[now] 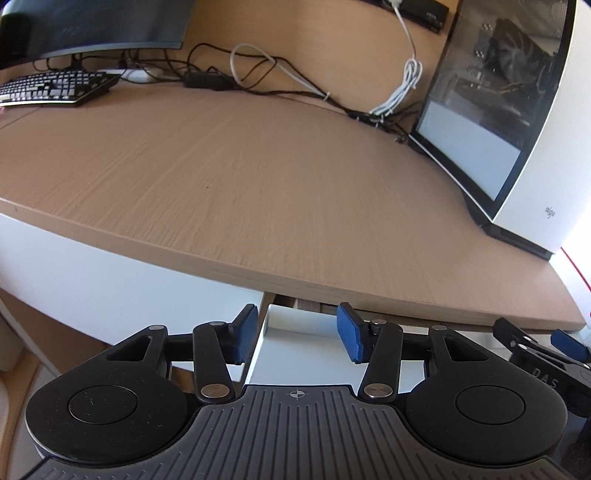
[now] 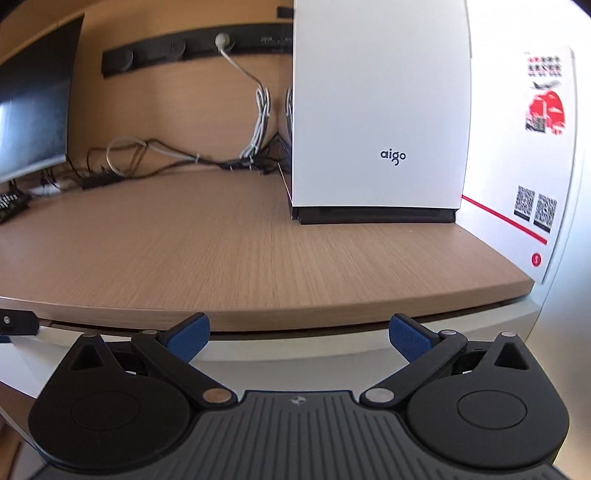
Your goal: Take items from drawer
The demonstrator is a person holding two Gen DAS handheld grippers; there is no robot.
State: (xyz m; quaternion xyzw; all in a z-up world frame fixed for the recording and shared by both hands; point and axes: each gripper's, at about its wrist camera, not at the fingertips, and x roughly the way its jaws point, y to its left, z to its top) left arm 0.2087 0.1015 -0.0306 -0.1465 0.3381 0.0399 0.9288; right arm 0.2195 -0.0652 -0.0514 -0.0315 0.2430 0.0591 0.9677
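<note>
Jaws of the left gripper [image 1: 297, 334] stood spread, blue pads apart with nothing between them. No earlier view was to hand, so only the standing gap could be noted. Past the pads, just under the lip of the pale wood-grain desk top [image 1: 258, 177], lay the white drawer [image 1: 291, 328], pulled out a little, its front edge and a strip of bare white interior showing. No item inside could be made out from this angle; the desk edge hid most of the cavity.

The right gripper [image 2: 299, 339] was also spread wide and empty, aimed over the desk edge toward the white upright computer case marked "aigo" [image 2: 380, 110]. Its tip showed at the right margin of the left wrist view, just beside the left tool.

Farther out: a black keyboard [image 1: 55, 86], a dark curved monitor [image 1: 96, 26], and a tangle of black and grey cables [image 1: 258, 70] along the back panel.

Judgement on the step in hand: the drawer looked too little open for a reach. Doing it well would likely mean drawing it out farther first, then tipping the left gripper steeper to see the contents before committing. The right gripper should stay clear of the left one's path; the two were close enough to knock together.
</note>
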